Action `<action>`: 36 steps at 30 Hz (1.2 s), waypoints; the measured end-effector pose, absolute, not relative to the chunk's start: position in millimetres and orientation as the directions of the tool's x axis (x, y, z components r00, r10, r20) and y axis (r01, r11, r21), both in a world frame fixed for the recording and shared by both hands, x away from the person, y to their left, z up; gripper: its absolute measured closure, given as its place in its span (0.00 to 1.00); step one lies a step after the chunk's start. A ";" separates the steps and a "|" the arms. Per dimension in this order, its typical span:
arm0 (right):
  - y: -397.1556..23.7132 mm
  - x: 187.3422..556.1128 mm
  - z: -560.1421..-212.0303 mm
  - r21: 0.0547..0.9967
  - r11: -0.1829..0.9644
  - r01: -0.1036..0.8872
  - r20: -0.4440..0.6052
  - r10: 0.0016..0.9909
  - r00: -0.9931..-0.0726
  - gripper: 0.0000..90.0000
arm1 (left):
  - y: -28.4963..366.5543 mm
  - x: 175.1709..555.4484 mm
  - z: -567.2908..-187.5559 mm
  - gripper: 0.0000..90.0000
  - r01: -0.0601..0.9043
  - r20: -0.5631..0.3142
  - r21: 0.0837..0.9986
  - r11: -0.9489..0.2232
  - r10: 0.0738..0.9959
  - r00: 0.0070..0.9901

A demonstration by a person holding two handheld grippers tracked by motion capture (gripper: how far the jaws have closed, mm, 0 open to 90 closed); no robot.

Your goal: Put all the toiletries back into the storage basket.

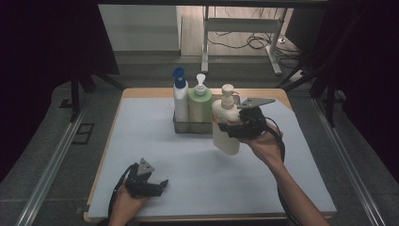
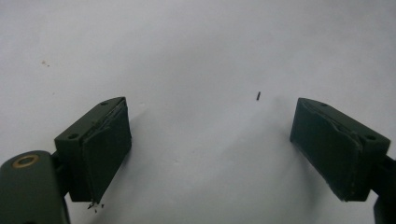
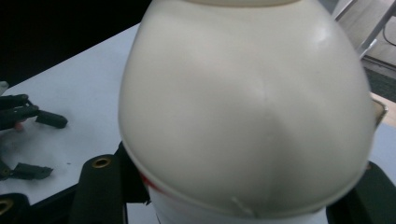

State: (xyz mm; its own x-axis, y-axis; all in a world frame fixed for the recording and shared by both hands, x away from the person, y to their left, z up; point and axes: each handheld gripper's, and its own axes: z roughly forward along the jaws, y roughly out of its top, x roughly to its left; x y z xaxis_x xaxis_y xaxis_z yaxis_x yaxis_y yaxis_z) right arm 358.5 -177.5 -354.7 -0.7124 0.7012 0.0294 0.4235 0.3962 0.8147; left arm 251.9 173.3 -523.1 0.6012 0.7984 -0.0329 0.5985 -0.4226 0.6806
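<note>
At the worktop's [image 1: 141,141] three o'clock, the right gripper [image 1: 235,128] has its jaws clamped on the cream plastic pump bottle [image 1: 225,127], lifted; the left gripper view shows the left gripper [image 2: 210,149] with jaws apart, nothing between.

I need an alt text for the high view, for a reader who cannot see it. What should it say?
The right gripper holds a cream pump bottle above a white table, beside a small rack with a blue-capped white bottle and a green bottle. The left gripper rests open near the table's front edge.
</note>
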 end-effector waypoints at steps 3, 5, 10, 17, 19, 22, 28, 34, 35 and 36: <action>-180.9 362.6 -352.0 0.816 0.391 0.426 0.029 0.708 -0.706 0.42 | 173.3 251.9 -523.1 0.14 0.599 -0.034 0.681 -0.422 0.799 0.601; -183.4 365.9 -350.8 0.821 0.379 0.428 0.034 0.715 -0.698 0.42 | 173.4 251.9 -523.1 0.14 0.599 -0.034 0.681 -0.422 0.798 0.601; -187.0 373.6 -348.3 0.825 0.361 0.434 0.034 0.735 -0.677 0.42 | 173.4 251.9 -523.1 0.14 0.599 -0.033 0.680 -0.423 0.798 0.601; -192.7 386.3 -342.2 0.837 0.327 0.438 0.036 0.767 -0.641 0.42 | 173.4 251.9 -523.1 0.14 0.599 -0.034 0.681 -0.422 0.798 0.601; -193.5 389.6 -341.3 0.840 0.324 0.436 0.031 0.774 -0.633 0.42 | 173.4 251.9 -523.1 0.14 0.599 -0.034 0.681 -0.422 0.798 0.601; -194.5 396.2 -340.5 0.845 0.309 0.436 0.029 0.788 -0.615 0.42 | 173.3 251.9 -523.2 0.14 0.599 -0.035 0.682 -0.420 0.799 0.600; -193.9 409.6 -338.3 0.852 0.291 0.436 0.027 0.806 -0.592 0.42 | 173.5 251.9 -523.2 0.14 0.599 -0.035 0.681 -0.421 0.798 0.601; -189.9 419.7 -335.7 0.856 0.284 0.431 0.019 0.817 -0.576 0.42 | 173.4 251.9 -523.2 0.14 0.599 -0.036 0.682 -0.420 0.798 0.601; -189.0 422.0 -335.5 0.857 0.279 0.433 0.022 0.820 -0.572 0.42 | 173.3 251.8 -523.3 0.14 0.599 -0.036 0.682 -0.420 0.798 0.601; -188.4 423.9 -335.5 0.858 0.275 0.433 0.023 0.822 -0.568 0.42 | 173.4 251.8 -523.2 0.14 0.599 -0.035 0.682 -0.421 0.798 0.601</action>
State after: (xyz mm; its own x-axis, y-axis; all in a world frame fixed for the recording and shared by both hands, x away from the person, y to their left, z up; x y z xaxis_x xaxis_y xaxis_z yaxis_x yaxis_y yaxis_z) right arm 423.9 -188.4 -335.5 -0.5683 0.8225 0.0234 0.4331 0.2748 0.8584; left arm 251.8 173.4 -523.2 0.6014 0.7982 -0.0351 0.5985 -0.4211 0.6815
